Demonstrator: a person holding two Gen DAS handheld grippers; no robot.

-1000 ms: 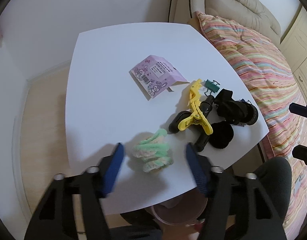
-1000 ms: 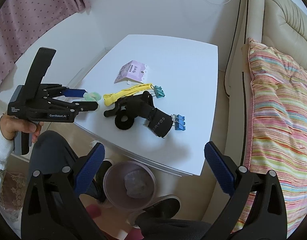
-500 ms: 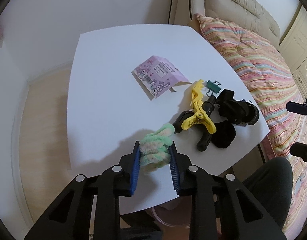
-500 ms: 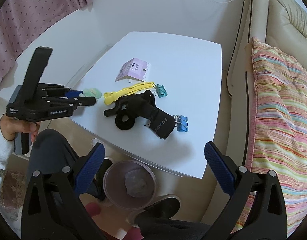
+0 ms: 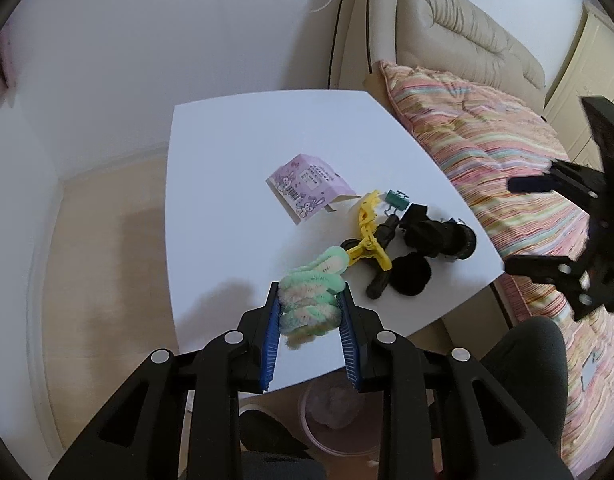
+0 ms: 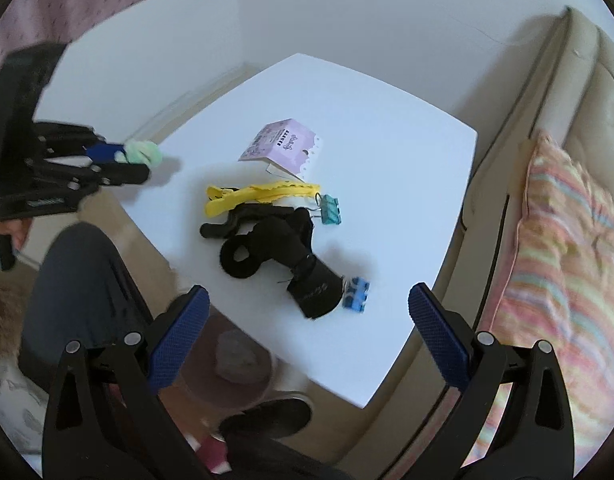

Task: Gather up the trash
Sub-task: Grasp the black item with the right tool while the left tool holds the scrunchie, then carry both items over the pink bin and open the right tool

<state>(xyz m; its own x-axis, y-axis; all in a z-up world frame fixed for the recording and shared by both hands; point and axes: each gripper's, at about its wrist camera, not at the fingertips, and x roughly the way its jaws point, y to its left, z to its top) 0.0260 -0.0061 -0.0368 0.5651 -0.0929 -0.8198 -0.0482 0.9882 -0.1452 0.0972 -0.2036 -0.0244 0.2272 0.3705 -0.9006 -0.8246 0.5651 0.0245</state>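
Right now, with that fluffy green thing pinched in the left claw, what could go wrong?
The left gripper holds the fuzzy green bundle only by its soft coils; loose loops stick out past the pads, so it may slip or unravel. The trash bin sits half hidden under the table edge, so a drop could miss. The yellow clip lies close and might snag.

We see a fuzzy, plush green pipe-cleaner coil (image 5: pixel 310 307) pressed between ribbed blue pads (image 5: pixel 269 346). The white table (image 5: pixel 227 184) looks smooth and matt. The purple card packet (image 5: pixel 309 186) is printed paper, the yellow clip (image 5: pixel 367 236) glossy plastic, the black scrunchie (image 6: pixel 239 257) soft cloth.
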